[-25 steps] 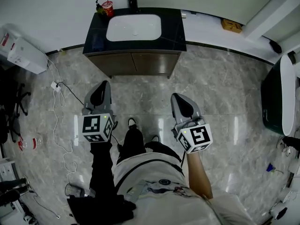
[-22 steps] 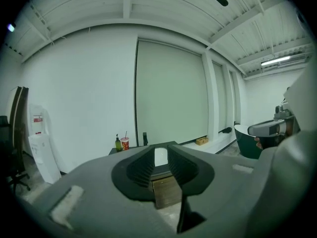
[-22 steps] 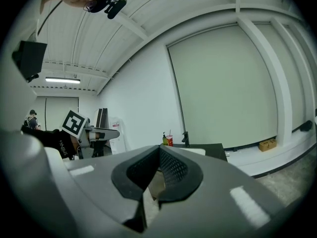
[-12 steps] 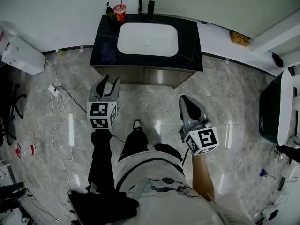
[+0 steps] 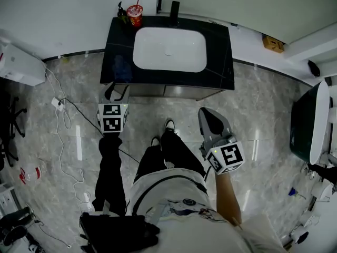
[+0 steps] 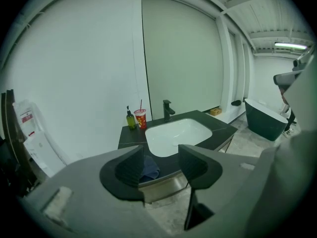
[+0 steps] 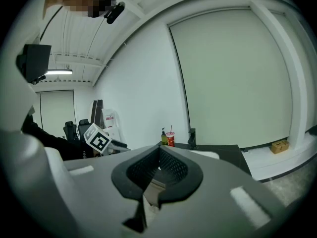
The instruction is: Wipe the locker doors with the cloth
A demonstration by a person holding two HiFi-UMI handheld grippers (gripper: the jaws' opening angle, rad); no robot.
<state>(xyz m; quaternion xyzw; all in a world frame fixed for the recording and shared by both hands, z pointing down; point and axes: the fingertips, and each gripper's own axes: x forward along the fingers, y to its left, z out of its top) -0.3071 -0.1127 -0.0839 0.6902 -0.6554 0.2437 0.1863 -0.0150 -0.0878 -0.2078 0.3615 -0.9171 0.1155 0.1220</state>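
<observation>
so the black vanity counter has a white basin sunk into it, and a dark blue cloth lies crumpled on its left side near the front edge. a red cup with a straw and a green pump bottle stand at the back left corner, black tap behind the basin. the grey marble floor has a white cable snaking down the left, plus a plastic bottle lying near it

Black vanity, white basin, marble floor
</observation>
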